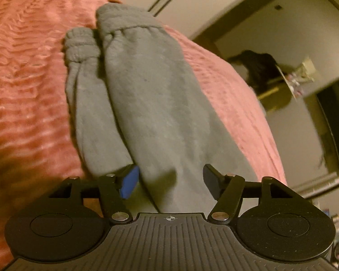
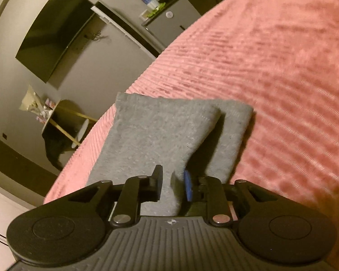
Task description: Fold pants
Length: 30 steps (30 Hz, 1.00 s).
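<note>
Grey sweatpants (image 1: 147, 90) lie lengthwise on a pink ribbed bedspread (image 1: 22, 67), both legs side by side. Their gathered cuffs (image 1: 79, 45) are at the far end. My left gripper (image 1: 169, 180) stands open at the near end, with the wider leg's cloth running loosely between its spread fingers. In the right wrist view the pants (image 2: 151, 131) show as two flat layers, the upper one offset left of the lower. My right gripper (image 2: 173, 186) is narrowly open, with a fold of the upper layer between its fingers; the pads do not seem to press it.
The bedspread (image 2: 282, 67) stretches far to the right. The bed's edge runs close to the left of the pants in the right wrist view. Beyond it are a wall-mounted dark screen (image 2: 54, 33), a round side table (image 2: 63, 117) and a cabinet (image 2: 169, 24).
</note>
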{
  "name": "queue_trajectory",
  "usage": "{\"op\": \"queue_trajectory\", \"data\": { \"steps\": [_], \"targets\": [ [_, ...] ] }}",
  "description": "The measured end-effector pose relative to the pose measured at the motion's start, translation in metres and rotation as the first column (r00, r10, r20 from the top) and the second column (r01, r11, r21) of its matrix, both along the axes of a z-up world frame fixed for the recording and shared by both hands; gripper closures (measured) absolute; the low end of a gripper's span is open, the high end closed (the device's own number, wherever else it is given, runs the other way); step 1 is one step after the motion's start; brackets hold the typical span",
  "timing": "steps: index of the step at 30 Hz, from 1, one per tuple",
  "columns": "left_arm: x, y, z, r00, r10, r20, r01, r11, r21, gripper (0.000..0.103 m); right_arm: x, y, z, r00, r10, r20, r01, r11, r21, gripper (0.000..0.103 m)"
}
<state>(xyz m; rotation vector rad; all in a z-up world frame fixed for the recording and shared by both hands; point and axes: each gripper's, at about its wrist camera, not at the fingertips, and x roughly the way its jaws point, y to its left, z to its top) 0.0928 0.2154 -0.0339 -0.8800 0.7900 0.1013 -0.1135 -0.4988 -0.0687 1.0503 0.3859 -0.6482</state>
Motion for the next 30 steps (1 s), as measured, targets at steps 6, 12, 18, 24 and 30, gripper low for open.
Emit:
{"op": "queue_trajectory", "data": {
  "steps": [6,12,18,24,30],
  "targets": [
    [0.024,0.018,-0.016,0.998,0.032,-0.049,-0.036,0.996,-0.076,0.089,0.013,-0.006,0.0,1.0,-0.002,0.031,0.002,1.0,0.02,0.1],
    [0.025,0.008,-0.002,1.0,-0.011,-0.023,0.011,1.0,0.005,0.09,0.022,-0.012,0.002,1.0,-0.001,0.009,0.001,1.0,0.016,0.088],
    [0.015,0.014,0.013,1.0,0.006,0.014,-0.005,0.998,-0.057,0.091,0.035,-0.022,0.011,0.999,0.014,-0.034,-0.012,0.999,0.036,0.099],
    [-0.016,0.031,0.028,0.99,-0.011,0.141,0.03,0.991,-0.132,0.09,0.007,-0.013,0.055,0.987,0.074,0.143,-0.044,0.979,-0.201,0.099],
    [-0.015,0.03,-0.004,0.992,-0.054,-0.115,0.05,0.998,-0.041,0.07,0.008,-0.012,0.007,0.98,0.035,-0.196,-0.082,0.968,-0.236,0.092]
  ]
}}
